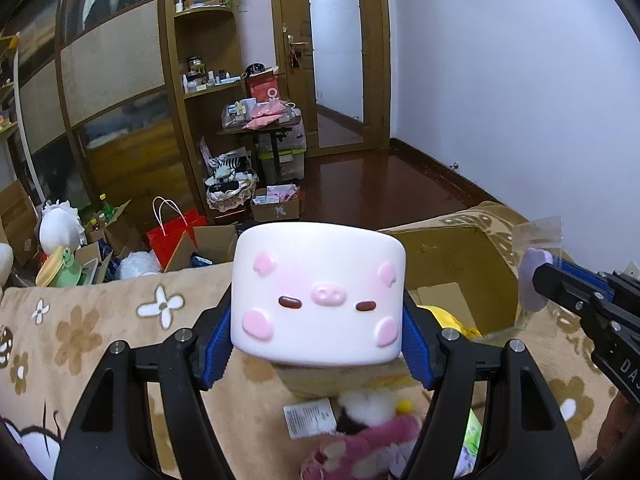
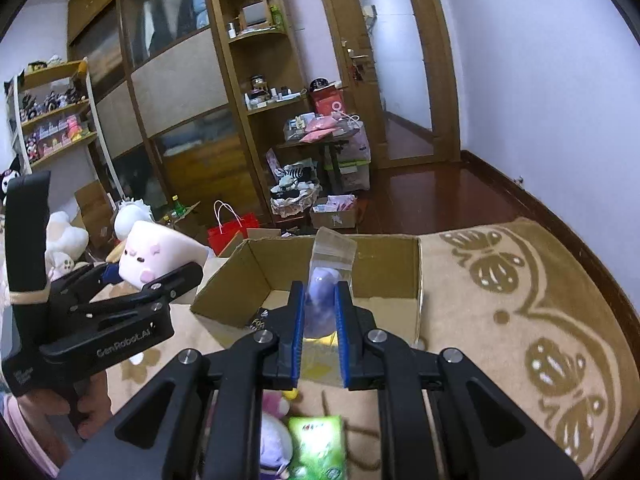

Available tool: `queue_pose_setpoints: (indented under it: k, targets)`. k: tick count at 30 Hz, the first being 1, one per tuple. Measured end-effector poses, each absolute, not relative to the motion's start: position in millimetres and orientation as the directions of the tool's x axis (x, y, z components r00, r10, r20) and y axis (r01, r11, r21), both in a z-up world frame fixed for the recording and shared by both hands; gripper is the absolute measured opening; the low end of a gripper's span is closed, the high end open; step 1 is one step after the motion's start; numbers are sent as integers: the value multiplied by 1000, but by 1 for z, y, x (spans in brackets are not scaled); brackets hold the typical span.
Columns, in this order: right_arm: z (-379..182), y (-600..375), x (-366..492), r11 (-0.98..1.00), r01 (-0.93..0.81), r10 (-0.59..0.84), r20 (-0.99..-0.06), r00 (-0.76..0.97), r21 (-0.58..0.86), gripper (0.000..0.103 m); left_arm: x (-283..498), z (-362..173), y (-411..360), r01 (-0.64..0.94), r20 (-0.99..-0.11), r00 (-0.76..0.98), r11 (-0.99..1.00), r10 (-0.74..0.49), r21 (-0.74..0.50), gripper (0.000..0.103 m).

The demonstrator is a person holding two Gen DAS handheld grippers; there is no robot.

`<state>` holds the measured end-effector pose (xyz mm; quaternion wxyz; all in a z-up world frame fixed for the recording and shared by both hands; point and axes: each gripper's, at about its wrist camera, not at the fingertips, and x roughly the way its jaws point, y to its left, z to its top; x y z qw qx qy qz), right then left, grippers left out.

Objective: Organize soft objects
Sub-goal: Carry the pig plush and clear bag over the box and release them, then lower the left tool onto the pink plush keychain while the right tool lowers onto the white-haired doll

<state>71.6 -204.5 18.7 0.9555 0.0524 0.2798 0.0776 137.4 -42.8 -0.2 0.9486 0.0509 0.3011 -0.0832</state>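
My left gripper (image 1: 318, 330) is shut on a white squishy pig toy (image 1: 320, 292) and holds it above the bed; it also shows in the right wrist view (image 2: 154, 254). My right gripper (image 2: 320, 320) is shut on a purple soft toy in a clear plastic bag (image 2: 320, 292), held over the open cardboard box (image 2: 384, 264); the bagged toy also shows in the left wrist view (image 1: 532, 280). The box (image 1: 452, 256) holds a yellow soft item (image 1: 448, 316). A pink plush (image 1: 360, 444) lies on the blanket below the left gripper.
A tan flowered blanket (image 1: 80, 340) covers the bed. A green packet (image 2: 320, 444) and a pink-and-white plush (image 2: 274, 432) lie below the right gripper. Past the bed edge are boxes, a red bag (image 1: 176, 232), plush toys (image 1: 60, 228), shelves and a door.
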Motion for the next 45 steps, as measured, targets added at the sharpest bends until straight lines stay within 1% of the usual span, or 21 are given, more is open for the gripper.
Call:
queue_pose_setpoints:
  k: [2, 6, 9, 16, 20, 22, 23, 24, 27, 28, 29, 30, 31, 32, 33, 35, 37, 39, 41, 43, 45]
  targets:
    - [19, -203, 78, 985, -131, 172, -519, 837, 115, 15, 145, -2, -44, 190, -582, 803, 981, -129, 44, 70]
    - [16, -208, 89, 984, -147, 179, -511, 841, 103, 15, 156, -8, -44, 195, -599, 787, 981, -148, 13, 70]
    - [11, -216, 100, 983, -139, 179, -515, 838, 116, 15, 164, -17, -46, 204, -618, 768, 979, -165, -7, 70]
    - [-5, -224, 109, 977, -132, 203, -538, 818, 169, 16, 172, -29, -53, 233, -642, 744, 972, -184, -8, 73]
    - [-15, -221, 112, 976, -138, 209, -564, 799, 166, 17, 172, -34, -57, 237, -669, 722, 972, -179, -5, 77]
    - [-18, -219, 112, 975, -142, 215, -572, 792, 171, 17, 173, -35, -57, 230, -677, 716, 973, -173, -5, 81]
    - [-19, -218, 112, 975, -142, 214, -576, 789, 169, 17, 172, -34, -56, 224, -673, 720, 975, -169, -5, 88]
    - [-20, -217, 111, 977, -141, 210, -581, 787, 162, 17, 171, -32, -54, 217, -661, 732, 976, -166, -6, 91]
    - [-19, -214, 110, 979, -141, 199, -587, 785, 144, 18, 168, -28, -50, 207, -641, 749, 978, -167, -13, 94]
    - [-19, -213, 110, 980, -140, 198, -589, 783, 144, 20, 167, -27, -48, 203, -642, 748, 979, -166, -16, 95]
    - [-19, -213, 109, 979, -140, 200, -589, 783, 147, 26, 167, -27, -47, 199, -646, 745, 980, -164, -20, 95]
    - [-18, -214, 107, 979, -134, 199, -585, 786, 152, 31, 167, -27, -46, 196, -649, 743, 980, -163, -21, 95]
    - [-18, -214, 107, 979, -131, 199, -584, 787, 157, 38, 167, -27, -45, 193, -653, 740, 981, -159, -20, 95]
    - [-18, -214, 105, 978, -128, 201, -584, 786, 164, 42, 167, -27, -44, 189, -659, 737, 982, -153, -17, 95]
    - [-18, -215, 104, 977, -126, 203, -585, 785, 171, 44, 168, -28, -44, 186, -664, 734, 983, -147, -12, 95]
    - [-17, -214, 100, 977, -121, 202, -586, 785, 174, 55, 166, -27, -42, 178, -674, 727, 984, -132, -1, 95]
    - [-15, -212, 95, 978, -115, 195, -585, 787, 172, 63, 161, -26, -39, 170, -680, 723, 985, -121, 5, 96]
    - [-13, -210, 90, 981, -102, 179, -583, 792, 164, 69, 156, -25, -35, 163, -685, 719, 987, -120, -2, 99]
    - [-10, -207, 83, 982, -99, 174, -583, 794, 159, 83, 148, -23, -31, 156, -683, 720, 988, -122, -12, 99]
    - [-7, -205, 78, 983, -99, 172, -578, 798, 155, 90, 140, -21, -27, 151, -683, 721, 988, -118, -11, 100]
    - [-3, -201, 71, 983, -105, 173, -576, 799, 150, 94, 133, -18, -24, 149, -684, 721, 989, -113, -6, 100]
